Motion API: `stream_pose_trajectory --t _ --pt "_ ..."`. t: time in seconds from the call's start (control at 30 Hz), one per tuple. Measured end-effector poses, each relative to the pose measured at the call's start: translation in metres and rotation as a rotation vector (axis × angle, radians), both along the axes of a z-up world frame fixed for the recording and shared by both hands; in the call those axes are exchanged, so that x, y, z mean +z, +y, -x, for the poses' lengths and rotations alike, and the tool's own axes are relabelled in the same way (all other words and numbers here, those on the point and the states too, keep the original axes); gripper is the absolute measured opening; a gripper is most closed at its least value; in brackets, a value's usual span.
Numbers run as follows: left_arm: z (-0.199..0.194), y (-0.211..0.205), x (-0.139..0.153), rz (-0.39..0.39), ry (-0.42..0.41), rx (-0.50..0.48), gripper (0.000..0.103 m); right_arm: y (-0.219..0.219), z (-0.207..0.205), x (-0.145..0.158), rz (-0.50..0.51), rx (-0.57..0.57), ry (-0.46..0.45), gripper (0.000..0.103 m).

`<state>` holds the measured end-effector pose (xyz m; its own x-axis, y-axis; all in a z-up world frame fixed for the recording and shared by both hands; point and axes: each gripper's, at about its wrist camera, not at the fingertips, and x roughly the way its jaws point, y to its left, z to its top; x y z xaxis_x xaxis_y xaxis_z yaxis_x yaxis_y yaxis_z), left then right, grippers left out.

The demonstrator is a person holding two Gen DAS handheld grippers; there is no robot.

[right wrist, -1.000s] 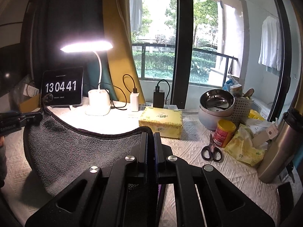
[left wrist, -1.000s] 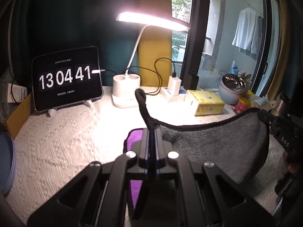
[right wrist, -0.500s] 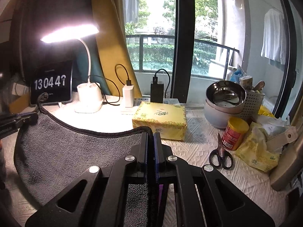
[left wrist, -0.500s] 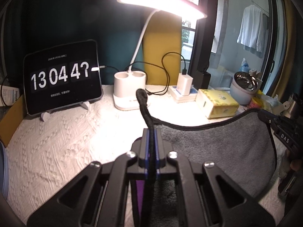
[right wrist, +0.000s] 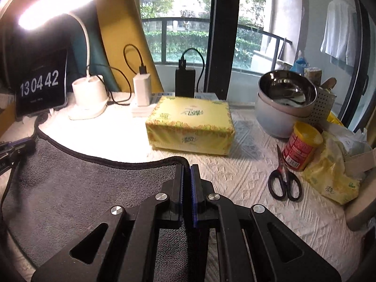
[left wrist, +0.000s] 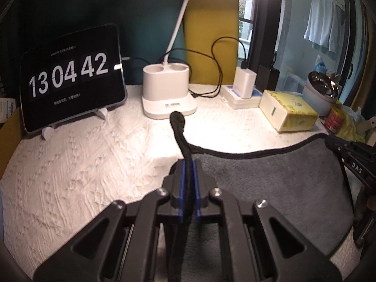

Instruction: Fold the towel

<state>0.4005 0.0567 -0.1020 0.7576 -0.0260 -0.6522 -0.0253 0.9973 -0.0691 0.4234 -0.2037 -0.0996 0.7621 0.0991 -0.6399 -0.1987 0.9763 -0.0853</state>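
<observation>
Towel first: the grey terry towel with black piping [left wrist: 270, 178] hangs stretched between the two tongs, its top hem sagging in a shallow curve just short of the yellow tissue box [right wrist: 190, 124], and its lower part looks to be draped onto the white quilted bench cover [left wrist: 70, 164]. The left tongs [left wrist: 188, 176] are pinched narrow on one corner, a black hem loop [left wrist: 177, 122] poking up past the blue pads. The right tongs [right wrist: 186, 178] are clamped tight on the other corner, the hem running in between the fingers.

What's changed? Over the last second both tongs have carried the towel forward, toward the white desk lamp base [left wrist: 168, 94] and that tissue box, which loom larger now. The purple underside seen beside the left tongs a second ago is out of sight; only grey shows. The tablet clock [left wrist: 70, 75] has ticked to 13 04 42.

That reads to me as the far edge being carried over for a fold, mid-stroke, not yet laid down. Next, I'd judge, both corners need lowering together, kept level, with the tissue box close enough to snag the hem.
</observation>
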Motion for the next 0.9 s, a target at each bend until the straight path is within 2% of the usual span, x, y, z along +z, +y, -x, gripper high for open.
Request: stream_pose_trajectory --t 0.13,0.17,0.27,0.33,0.37,0.4,0.47,0.73,0.9 --pt "-0.003 0.000 -0.003 -0.020 0.024 0.024 0.016 -0.001 -0.003 -0.002 0.002 -0.010 0.017 0.007" --pt "-0.003 -0.001 -0.002 -0.037 0.023 0.039 0.021 0.000 -0.004 -0.003 0.007 -0.009 0.026 0.007" --pt "-0.002 -0.001 0.000 -0.075 0.026 0.069 0.023 0.002 -0.003 -0.003 0.024 -0.013 0.030 0.010" --pt "0.000 0.001 0.002 -0.068 0.024 0.077 0.027 0.002 -0.002 -0.002 0.031 -0.021 0.030 0.026" --pt "0.001 0.001 0.003 -0.064 0.023 0.080 0.042 0.001 -0.001 -0.001 0.030 -0.025 0.028 0.031" --pt "0.002 0.001 0.004 -0.062 0.022 0.082 0.068 0.000 0.000 0.001 0.030 -0.034 0.021 0.037" --pt "0.006 0.001 0.008 -0.050 0.011 0.079 0.084 -0.001 0.001 0.003 0.033 -0.042 0.018 0.044" --pt "0.020 -0.009 0.021 -0.051 -0.006 0.054 0.085 -0.003 0.018 0.014 0.021 -0.049 0.006 0.054" --pt "0.034 -0.014 0.032 -0.038 -0.030 0.047 0.085 -0.003 0.032 0.022 0.016 -0.050 -0.003 0.055"
